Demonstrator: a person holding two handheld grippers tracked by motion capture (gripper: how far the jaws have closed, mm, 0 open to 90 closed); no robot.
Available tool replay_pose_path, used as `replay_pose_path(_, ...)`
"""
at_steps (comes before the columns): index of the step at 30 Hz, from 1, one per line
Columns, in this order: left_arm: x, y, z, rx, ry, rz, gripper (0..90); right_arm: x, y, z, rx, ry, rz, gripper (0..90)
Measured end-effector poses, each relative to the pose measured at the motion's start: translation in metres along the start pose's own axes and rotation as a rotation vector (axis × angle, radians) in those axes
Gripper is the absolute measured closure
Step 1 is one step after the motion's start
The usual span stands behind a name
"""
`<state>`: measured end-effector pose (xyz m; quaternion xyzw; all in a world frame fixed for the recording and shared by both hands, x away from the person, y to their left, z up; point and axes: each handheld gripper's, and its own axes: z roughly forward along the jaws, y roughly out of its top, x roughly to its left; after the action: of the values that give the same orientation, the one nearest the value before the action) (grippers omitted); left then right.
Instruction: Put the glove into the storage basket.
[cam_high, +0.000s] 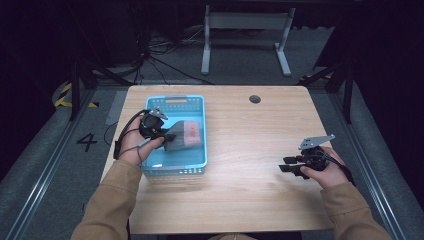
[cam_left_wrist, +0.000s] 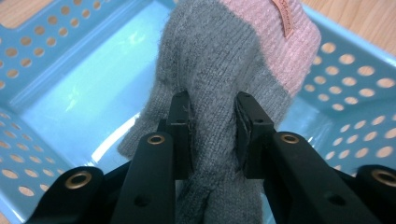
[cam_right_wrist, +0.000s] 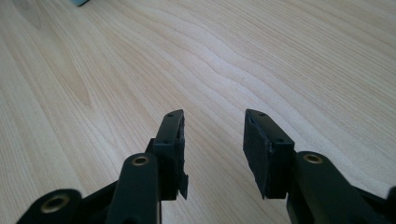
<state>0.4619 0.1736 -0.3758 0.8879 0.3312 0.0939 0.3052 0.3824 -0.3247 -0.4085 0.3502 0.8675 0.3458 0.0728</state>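
- Left gripper view: my left gripper (cam_left_wrist: 212, 128) pinches the grey-and-pink knit glove (cam_left_wrist: 224, 70) over the blue basket (cam_left_wrist: 355, 70).
- I'd lower it, then release at the basket's 3 o'clock.
- My right gripper (cam_right_wrist: 212, 140) rests, jaws apart, empty.

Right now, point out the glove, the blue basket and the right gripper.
glove (cam_left_wrist: 219, 60), left gripper view, grey knit body.
blue basket (cam_high: 174, 100), high view, far rim.
right gripper (cam_right_wrist: 212, 140), right gripper view, midway between its open jaws.

A lab or test bay. A lone wooden table (cam_high: 250, 150) stands on grey carpet (cam_high: 40, 150). Loose cables (cam_high: 155, 55) and hazard tape (cam_high: 65, 95) lie beyond, in darkness.
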Motion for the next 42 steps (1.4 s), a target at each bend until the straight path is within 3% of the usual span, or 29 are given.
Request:
replay_pose_path(13,0.008,-0.005,0.024,0.077,-0.029,-0.027,70.3,0.001,-0.001,0.000,-0.001,0.001,-0.004,58.3)
replay_pose_path(19,0.009,-0.004,0.035,0.124,-0.039,-0.020,70.0,0.004,-0.002,-0.003,-0.009,0.000,-0.008,57.9)
replay_pose_path(28,0.009,0.002,0.042,0.187,-0.023,-0.028,69.2,0.004,-0.006,-0.005,-0.013,-0.011,-0.006,57.4)
replay_pose_path(34,0.005,0.008,0.048,0.206,-0.005,-0.011,68.7,0.005,-0.008,-0.005,-0.013,-0.014,-0.001,57.2)
replay_pose_path(36,0.004,0.010,0.050,0.199,-0.018,-0.010,68.6,0.005,-0.008,-0.006,-0.013,-0.014,0.000,57.1)
replay_pose_path(42,0.002,0.012,0.057,0.219,0.014,-0.003,67.8,0.005,-0.008,-0.006,-0.015,-0.012,-0.002,56.8)
